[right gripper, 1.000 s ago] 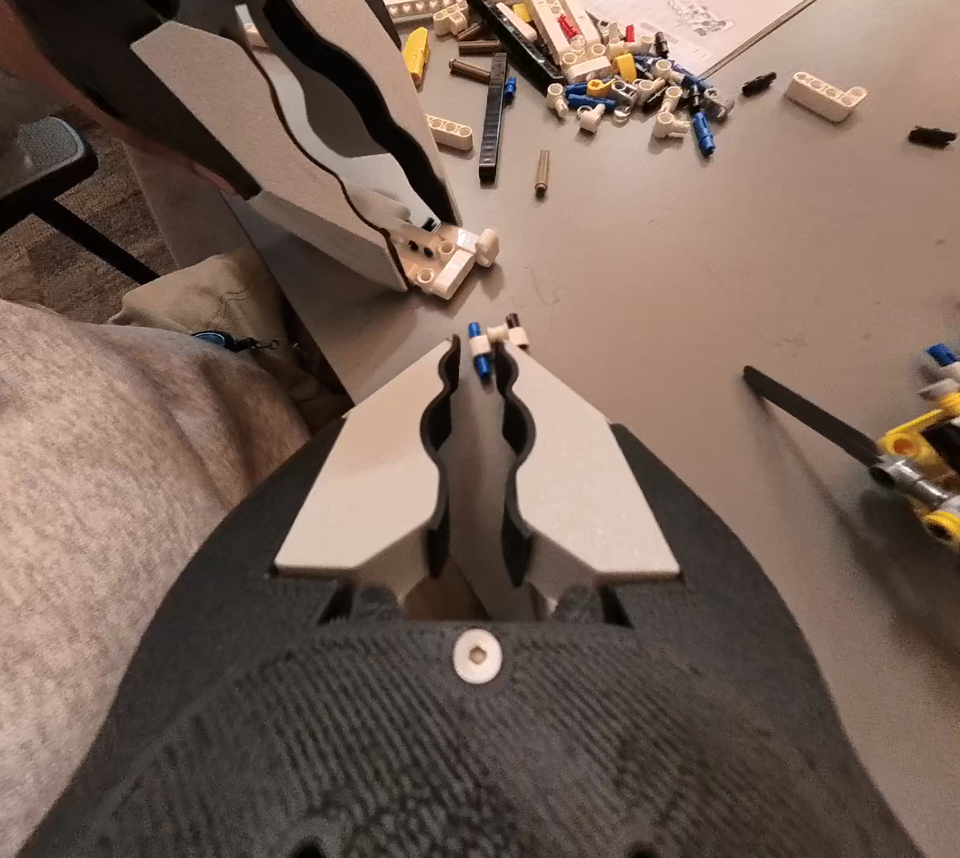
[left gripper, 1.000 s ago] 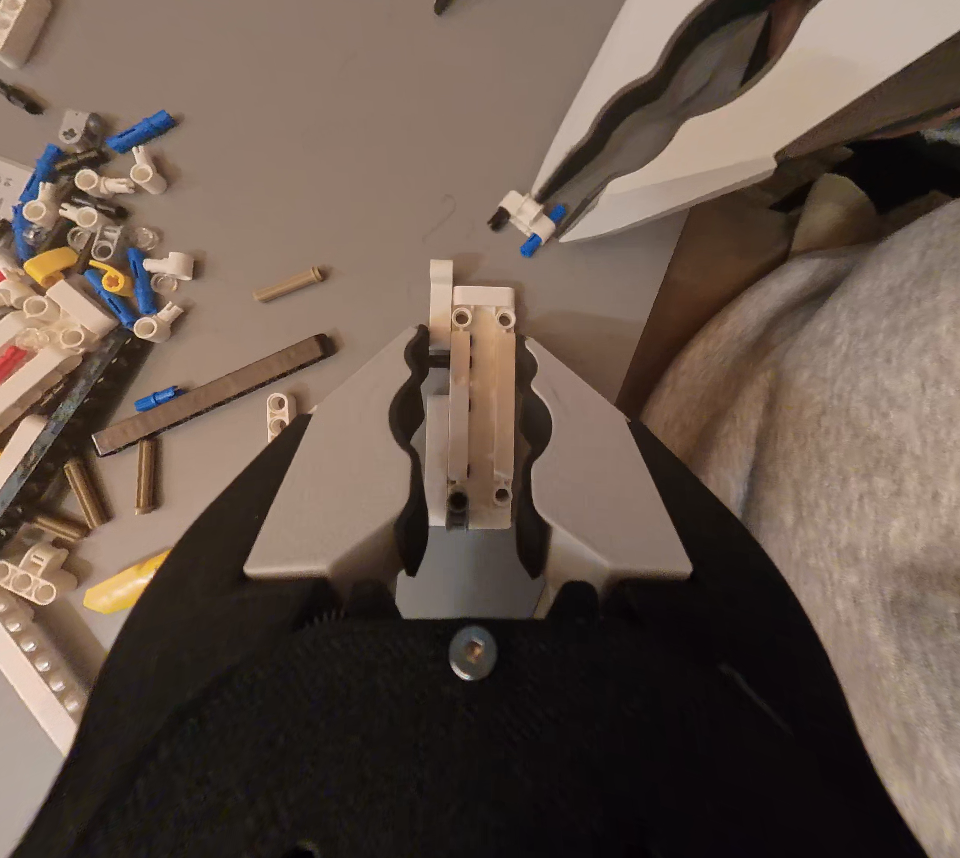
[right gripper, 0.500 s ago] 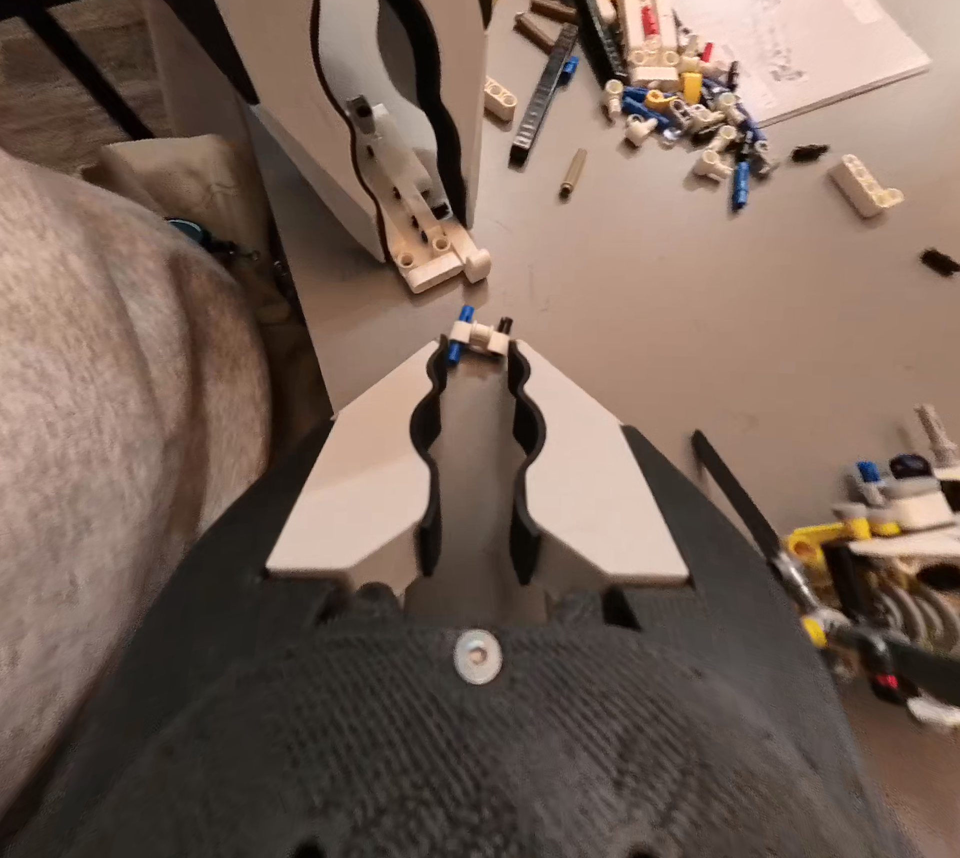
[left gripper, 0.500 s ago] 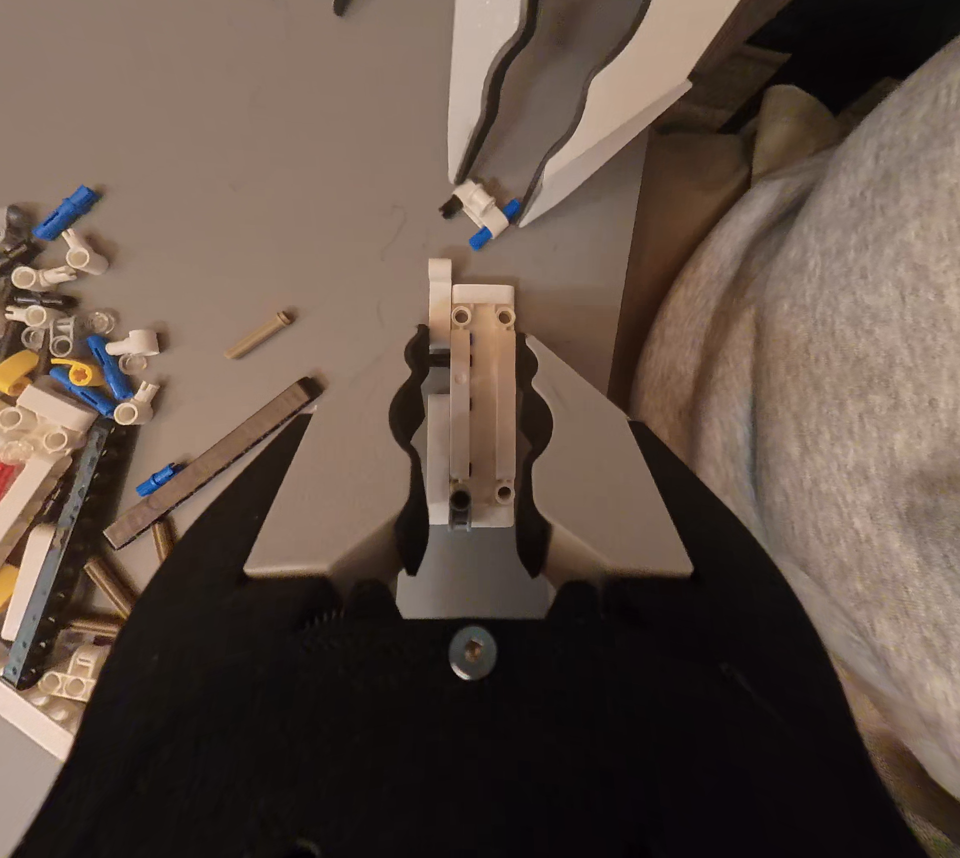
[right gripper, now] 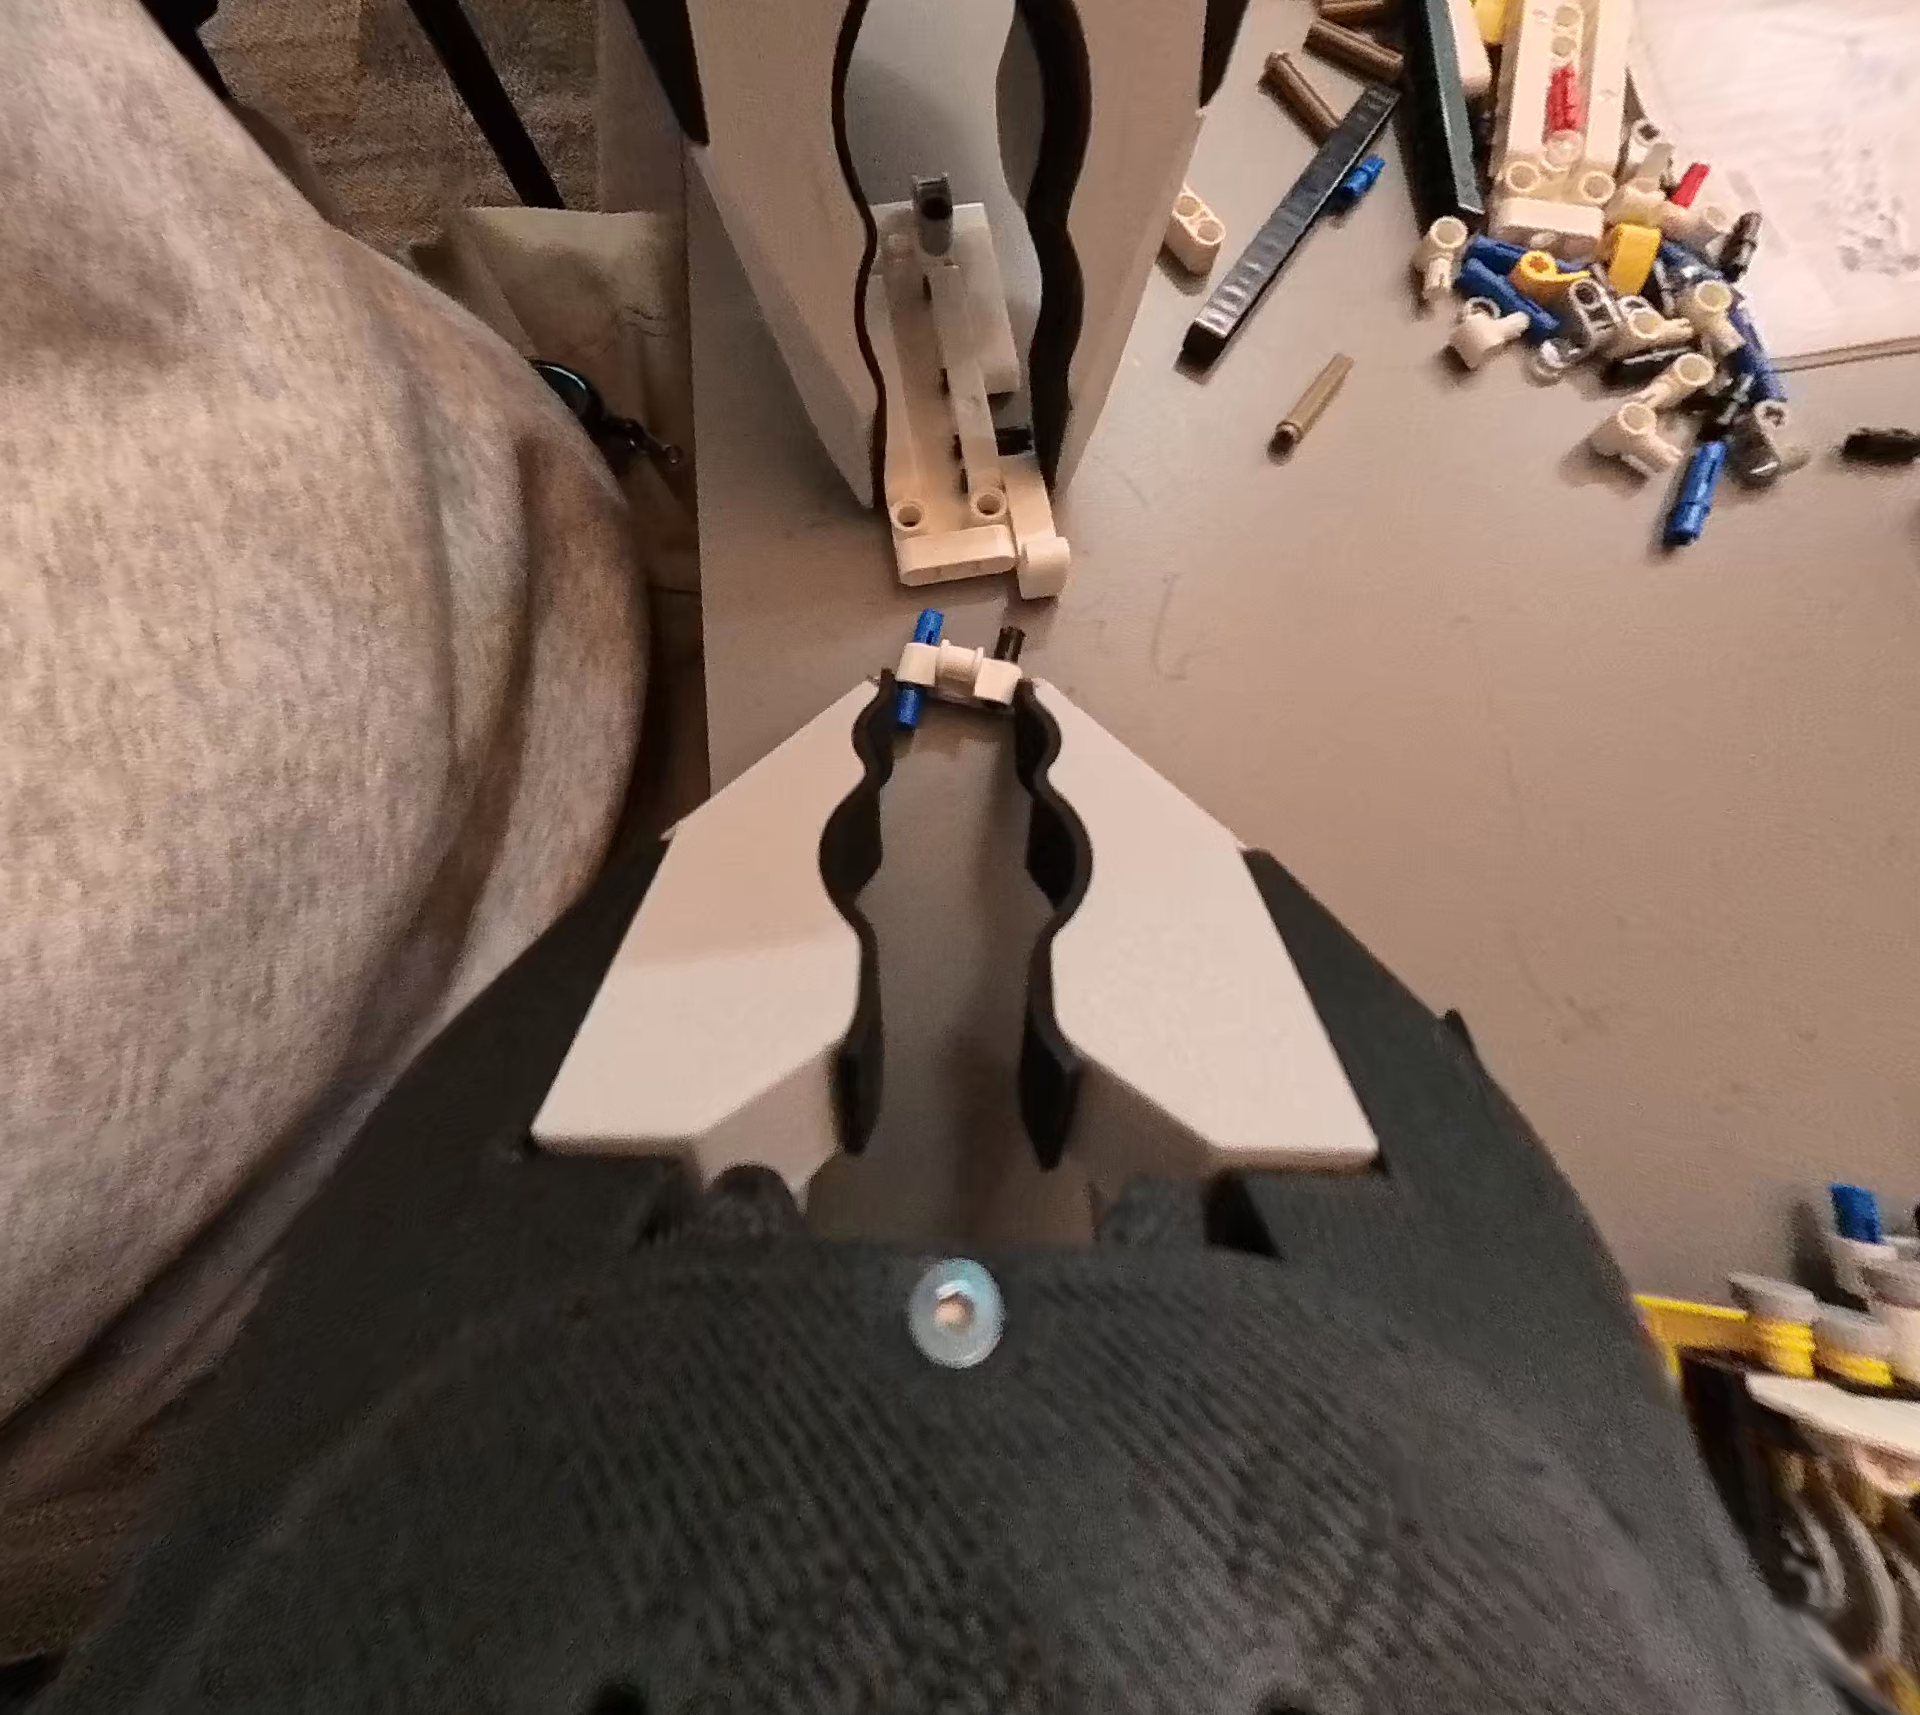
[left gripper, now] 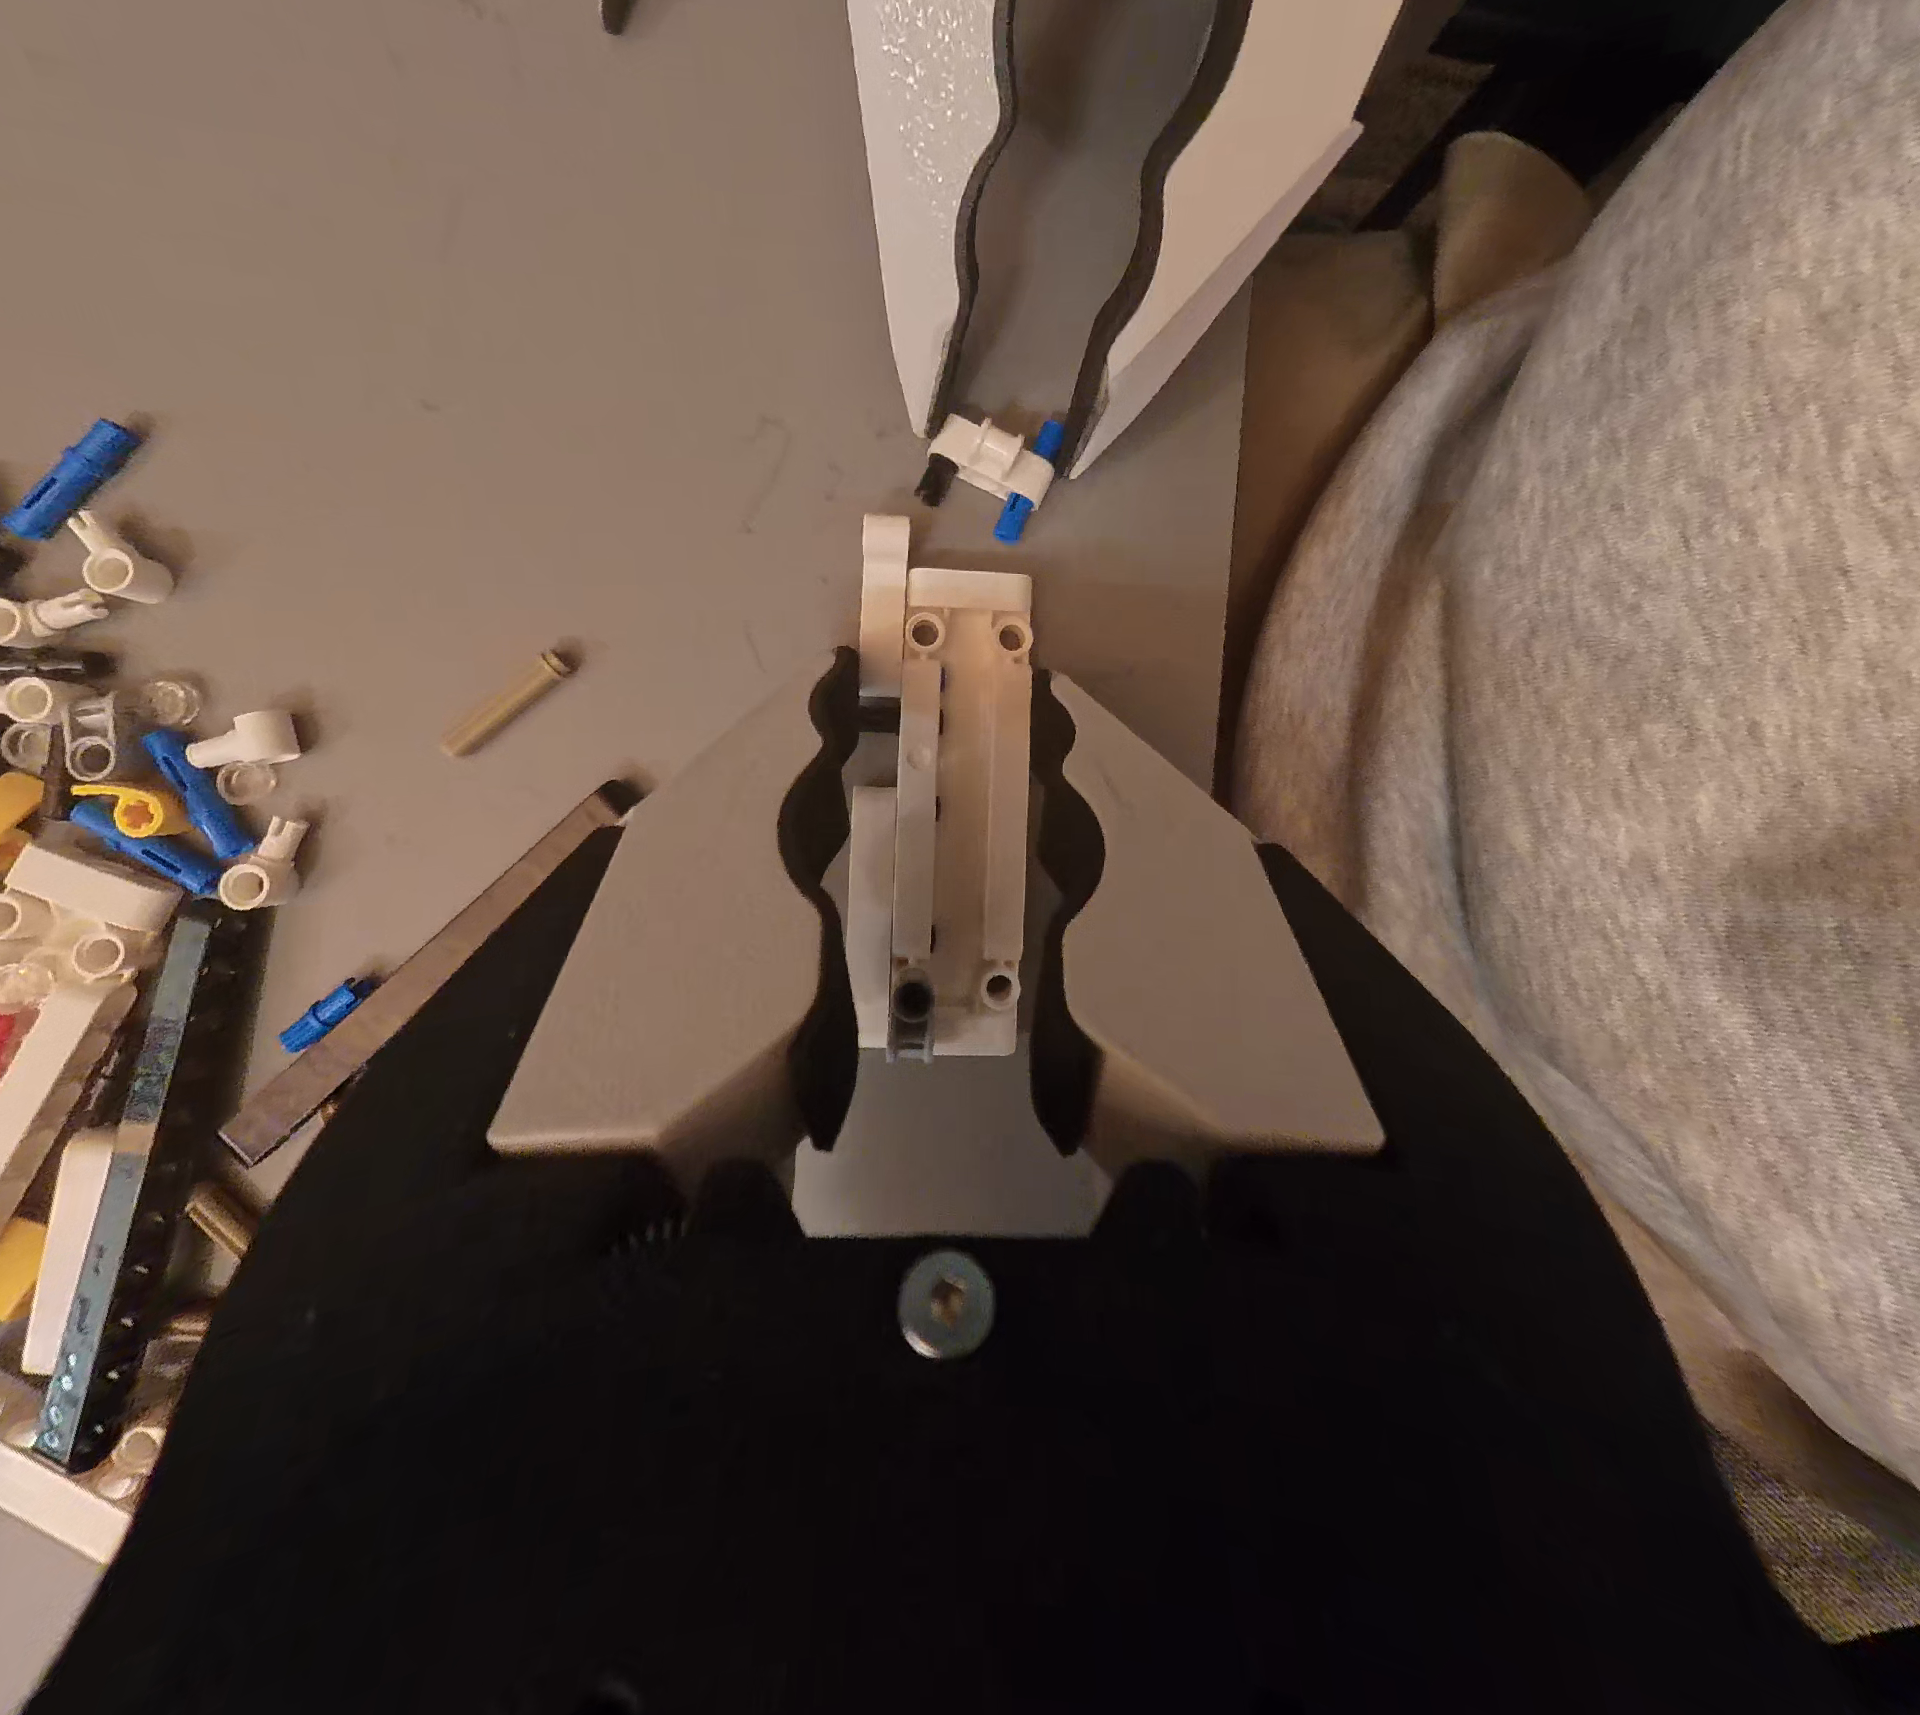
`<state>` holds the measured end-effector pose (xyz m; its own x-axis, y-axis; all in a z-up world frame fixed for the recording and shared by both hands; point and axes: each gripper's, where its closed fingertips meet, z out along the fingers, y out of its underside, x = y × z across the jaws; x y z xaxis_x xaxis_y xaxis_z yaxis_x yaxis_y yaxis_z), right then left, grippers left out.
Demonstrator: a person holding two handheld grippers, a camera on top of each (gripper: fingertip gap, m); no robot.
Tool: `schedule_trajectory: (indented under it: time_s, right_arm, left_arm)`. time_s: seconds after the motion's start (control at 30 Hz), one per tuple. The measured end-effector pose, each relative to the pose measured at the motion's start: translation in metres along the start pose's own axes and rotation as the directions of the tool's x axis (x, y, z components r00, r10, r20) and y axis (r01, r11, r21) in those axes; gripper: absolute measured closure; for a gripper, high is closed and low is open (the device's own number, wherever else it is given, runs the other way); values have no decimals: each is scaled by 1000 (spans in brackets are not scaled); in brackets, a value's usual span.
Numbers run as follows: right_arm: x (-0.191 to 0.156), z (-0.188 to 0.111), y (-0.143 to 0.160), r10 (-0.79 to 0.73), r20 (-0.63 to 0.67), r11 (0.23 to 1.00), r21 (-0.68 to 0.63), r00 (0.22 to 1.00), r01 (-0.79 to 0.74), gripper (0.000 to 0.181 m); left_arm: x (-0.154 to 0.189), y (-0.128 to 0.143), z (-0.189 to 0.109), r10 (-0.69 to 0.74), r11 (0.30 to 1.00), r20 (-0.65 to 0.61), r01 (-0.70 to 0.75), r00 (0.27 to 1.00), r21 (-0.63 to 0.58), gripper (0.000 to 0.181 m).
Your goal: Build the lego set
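Over grey table, white assembly faces right tool's connector.

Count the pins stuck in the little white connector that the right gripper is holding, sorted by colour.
Blue pin: 1
Black pin: 1
Total: 2, both in the white connector pinched at the tips of the right gripper.

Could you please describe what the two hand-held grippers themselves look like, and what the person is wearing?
Each hand-held gripper, left and right, has two light grey wedge-shaped fingers lined with wavy black pads. The body behind is textured black, with one silver hex screw at its centre. No cables show. The person wears a heathered grey garment.
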<state>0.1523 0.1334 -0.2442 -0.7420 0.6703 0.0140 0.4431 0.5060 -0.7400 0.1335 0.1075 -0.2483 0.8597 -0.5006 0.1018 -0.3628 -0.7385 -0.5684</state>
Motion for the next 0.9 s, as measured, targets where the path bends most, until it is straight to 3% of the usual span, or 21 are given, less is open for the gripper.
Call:
schedule_trajectory:
  time_s: [0.23, 0.43, 0.63, 0.9]
  right_arm:
    - [2, -3, -3, 59, -82, 997, 46, 995, -56, 144]
    - [3, -4, -2, 195, -135, 980, 70, 971, -187, 150]
    - [-1, 4, -3, 149, -149, 989, 28, 977, -147, 157]
    - [-2, 5, -4, 39, -69, 999, 19, 997, -38, 159]
  left_arm:
    - [0, 0, 0, -4, 1000, 4, 4, 1000, 3, 149]
    - [0, -1, 0, 0, 1000, 6, 0, 1000, 0, 149]
    - [0, -1, 1, 2, 1000, 7, -2, 1000, -1, 149]
    - [0, -1, 1, 21, 1000, -8, -21, 1000, -3, 149]
